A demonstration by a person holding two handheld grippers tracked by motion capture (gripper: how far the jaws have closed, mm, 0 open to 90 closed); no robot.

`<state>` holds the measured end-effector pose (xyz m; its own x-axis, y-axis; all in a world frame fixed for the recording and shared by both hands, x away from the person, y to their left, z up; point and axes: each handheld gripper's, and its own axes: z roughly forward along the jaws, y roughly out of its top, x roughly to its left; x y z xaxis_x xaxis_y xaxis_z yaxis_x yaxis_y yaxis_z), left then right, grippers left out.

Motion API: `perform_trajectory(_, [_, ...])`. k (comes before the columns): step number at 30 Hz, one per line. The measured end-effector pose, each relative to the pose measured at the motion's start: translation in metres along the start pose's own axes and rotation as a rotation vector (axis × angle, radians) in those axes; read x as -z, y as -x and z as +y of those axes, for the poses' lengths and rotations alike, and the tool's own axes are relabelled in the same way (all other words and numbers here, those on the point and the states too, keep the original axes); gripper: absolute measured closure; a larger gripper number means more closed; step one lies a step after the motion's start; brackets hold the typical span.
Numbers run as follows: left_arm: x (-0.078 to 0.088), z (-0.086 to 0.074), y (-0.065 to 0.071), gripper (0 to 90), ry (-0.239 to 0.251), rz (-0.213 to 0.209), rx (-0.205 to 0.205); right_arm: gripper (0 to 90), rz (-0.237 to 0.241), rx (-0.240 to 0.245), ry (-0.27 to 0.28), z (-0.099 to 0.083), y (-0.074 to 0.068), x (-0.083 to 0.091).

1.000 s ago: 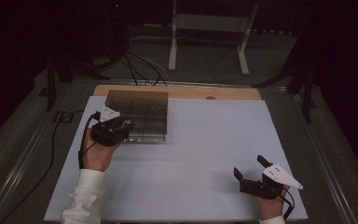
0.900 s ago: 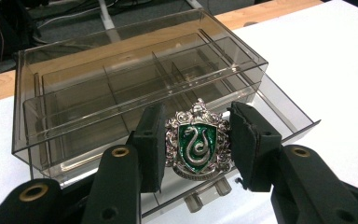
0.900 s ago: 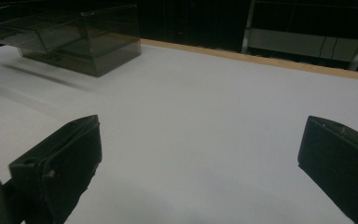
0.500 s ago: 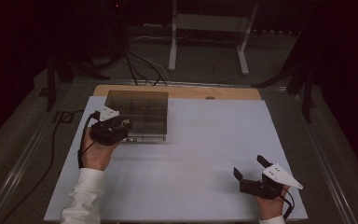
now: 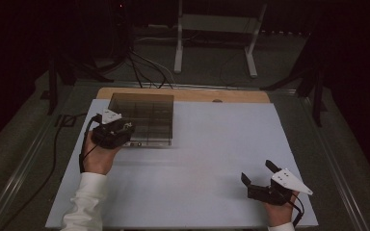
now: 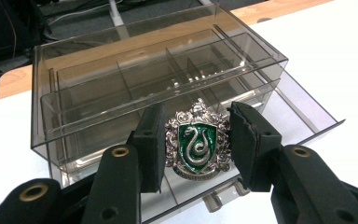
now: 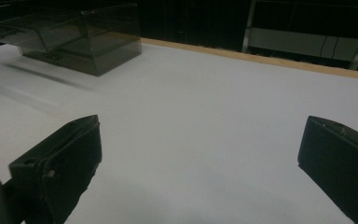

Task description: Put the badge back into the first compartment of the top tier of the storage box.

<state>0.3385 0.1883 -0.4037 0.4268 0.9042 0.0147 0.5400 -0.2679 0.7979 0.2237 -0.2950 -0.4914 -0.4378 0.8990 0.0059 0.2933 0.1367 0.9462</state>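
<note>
Right gripper (image 5: 259,178): rests low near the table's (image 5: 212,144) near edge, jaws spread wide with nothing between them; it looks parked out of the way.
Left gripper (image 6: 198,140): jaws partly closed, pads pressing both sides of the green snake crest badge (image 6: 197,142), carried upright.
Badge's place: directly over the pulled-out drawer (image 6: 303,116), apparently for dropping into a compartment.
Smoked clear organizer box (image 5: 144,118): sits at the table's far left.
</note>
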Motion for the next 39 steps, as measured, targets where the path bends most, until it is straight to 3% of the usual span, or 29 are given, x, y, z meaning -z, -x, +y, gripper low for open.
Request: perform_trajectory(39, [-0.007, -0.008, -0.025, 59.1, -0.033, 0.057, 0.048, 0.0, -0.004, 0.0, -0.001, 0.0, 0.0, 0.0])
